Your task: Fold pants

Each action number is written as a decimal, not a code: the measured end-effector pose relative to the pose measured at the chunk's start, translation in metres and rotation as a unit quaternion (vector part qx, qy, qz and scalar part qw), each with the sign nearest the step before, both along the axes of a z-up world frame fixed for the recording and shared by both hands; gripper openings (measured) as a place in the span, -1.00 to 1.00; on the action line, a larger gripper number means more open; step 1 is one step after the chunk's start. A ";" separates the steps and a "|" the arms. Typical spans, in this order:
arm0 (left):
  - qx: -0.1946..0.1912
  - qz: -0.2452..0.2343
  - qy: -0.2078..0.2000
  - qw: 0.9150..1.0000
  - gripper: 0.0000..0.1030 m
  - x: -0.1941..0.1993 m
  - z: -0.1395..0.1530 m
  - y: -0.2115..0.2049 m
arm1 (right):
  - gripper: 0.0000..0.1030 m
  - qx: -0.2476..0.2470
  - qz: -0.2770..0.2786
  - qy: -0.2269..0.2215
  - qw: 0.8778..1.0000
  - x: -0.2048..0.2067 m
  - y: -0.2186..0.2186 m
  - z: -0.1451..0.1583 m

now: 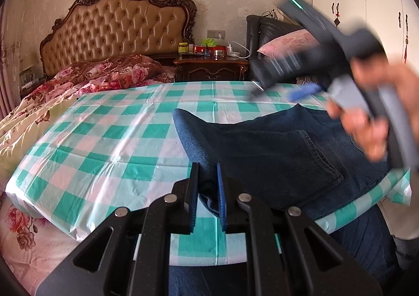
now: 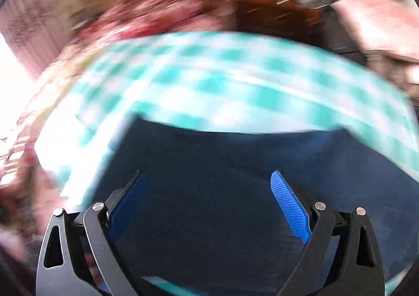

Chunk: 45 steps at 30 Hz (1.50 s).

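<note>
The left gripper (image 1: 207, 191) is clenched on a raised fold of the dark blue denim pants (image 1: 275, 144), its two pads pinching the cloth between them just ahead of the camera. From that pinch the pants run away to the gripper's right, lying across the near right part of the green-and-white checked cloth (image 1: 110, 133) that covers the table, with a back pocket showing to the right of the fingers. Beyond and to the right of the left gripper, a hand (image 1: 371, 112) holds the right gripper (image 2: 209, 206) above the pants, blurred in the left wrist view. In its own view the right gripper's jaws stand wide apart with nothing between the pads, and the denim spreads out below them, the checked cloth lying farther ahead.
</note>
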<state>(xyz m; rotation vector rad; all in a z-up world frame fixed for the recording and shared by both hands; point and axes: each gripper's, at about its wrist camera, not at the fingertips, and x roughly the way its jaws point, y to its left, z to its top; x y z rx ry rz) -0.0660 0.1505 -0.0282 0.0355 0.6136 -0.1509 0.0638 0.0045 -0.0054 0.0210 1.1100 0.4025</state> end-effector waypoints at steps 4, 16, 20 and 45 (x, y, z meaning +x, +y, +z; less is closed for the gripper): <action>0.009 0.000 -0.001 1.000 -0.75 0.001 0.000 -0.003 | 0.77 0.013 0.061 0.056 0.996 0.020 0.056 0.003; -0.019 -0.005 -0.013 1.000 -0.71 -0.005 0.006 -0.006 | -0.61 -0.054 0.095 0.119 0.987 0.037 0.105 -0.053; -0.087 0.020 0.016 0.996 0.29 0.000 -0.004 -0.006 | -0.66 -0.027 0.085 0.105 0.990 0.033 0.086 -0.033; 0.187 -0.262 -0.094 0.942 -0.73 -0.014 -0.040 -0.436 | -0.73 0.119 -0.142 0.042 0.982 -0.020 -0.393 -0.006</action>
